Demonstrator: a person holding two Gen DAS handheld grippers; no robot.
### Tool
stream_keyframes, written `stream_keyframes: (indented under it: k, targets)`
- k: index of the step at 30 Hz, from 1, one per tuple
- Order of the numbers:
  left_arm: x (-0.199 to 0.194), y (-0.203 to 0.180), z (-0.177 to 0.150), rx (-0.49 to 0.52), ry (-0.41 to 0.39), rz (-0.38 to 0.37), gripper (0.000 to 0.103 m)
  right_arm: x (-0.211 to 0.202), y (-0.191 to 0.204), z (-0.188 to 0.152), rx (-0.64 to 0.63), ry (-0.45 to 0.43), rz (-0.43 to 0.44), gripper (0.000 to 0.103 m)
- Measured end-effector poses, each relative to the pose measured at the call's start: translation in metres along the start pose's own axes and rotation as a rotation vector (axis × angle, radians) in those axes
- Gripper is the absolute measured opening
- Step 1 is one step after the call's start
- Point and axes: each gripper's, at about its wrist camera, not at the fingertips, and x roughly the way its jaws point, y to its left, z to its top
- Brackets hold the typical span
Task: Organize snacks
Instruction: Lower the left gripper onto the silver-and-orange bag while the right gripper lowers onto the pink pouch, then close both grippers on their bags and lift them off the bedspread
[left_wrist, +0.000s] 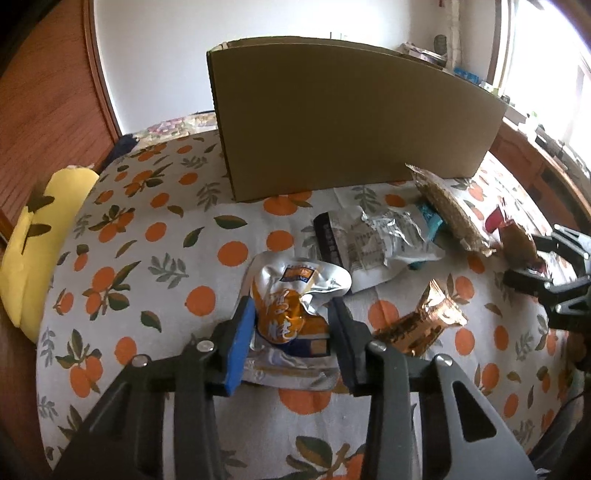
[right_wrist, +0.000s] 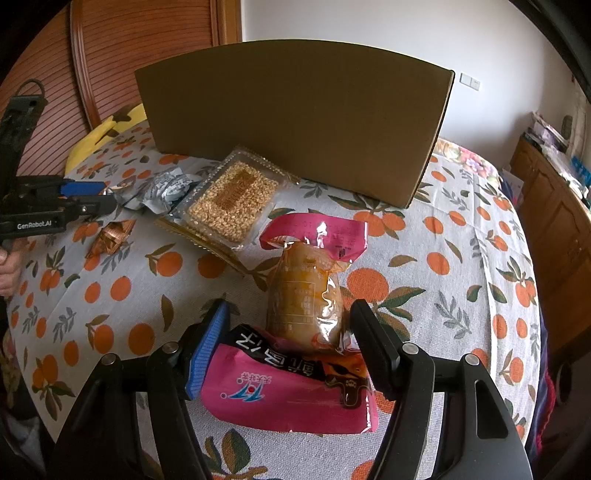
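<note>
Both grippers straddled packets — left gripper (left_wrist: 291, 325) pinching the orange packet (left_wrist: 291, 314), right gripper (right_wrist: 291, 339) apart around the pink packet (right_wrist: 288, 391); we eyed the box (left_wrist: 351, 122) straight ahead.

White walls (right_wrist: 369, 26) all round, plain and bright. Daylight pours in through a window (left_wrist: 546, 66) on one side, washing that corner out. Beneath it, a cluttered sill or ledge (left_wrist: 436, 55). Reddish wooden slatted panelling (right_wrist: 110, 55) with a curved frame fills the other side. A wooden cabinet (right_wrist: 554, 221) runs along the wall, its top piled with papers. A cloth printed with oranges and leaves (right_wrist: 461, 258) covers the surface, a yellow cushion (left_wrist: 40, 236) at its edge. A light switch (right_wrist: 470, 81) sits on the wall.
</note>
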Motion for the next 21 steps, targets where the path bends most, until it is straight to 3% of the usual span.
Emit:
stream_keyframes:
  k: [4, 21]
  targets:
    - [-0.012, 0.005, -0.006, -0.041, -0.024, -0.04, 0.037, 0.0, 0.0, 0.0, 0.0, 0.0, -0.001, 0.069]
    - [-0.05, -0.006, -0.017, -0.024, -0.113, -0.066, 0.037, 0.001, -0.002, 0.0, 0.0, 0.0, 0.001, 0.07]
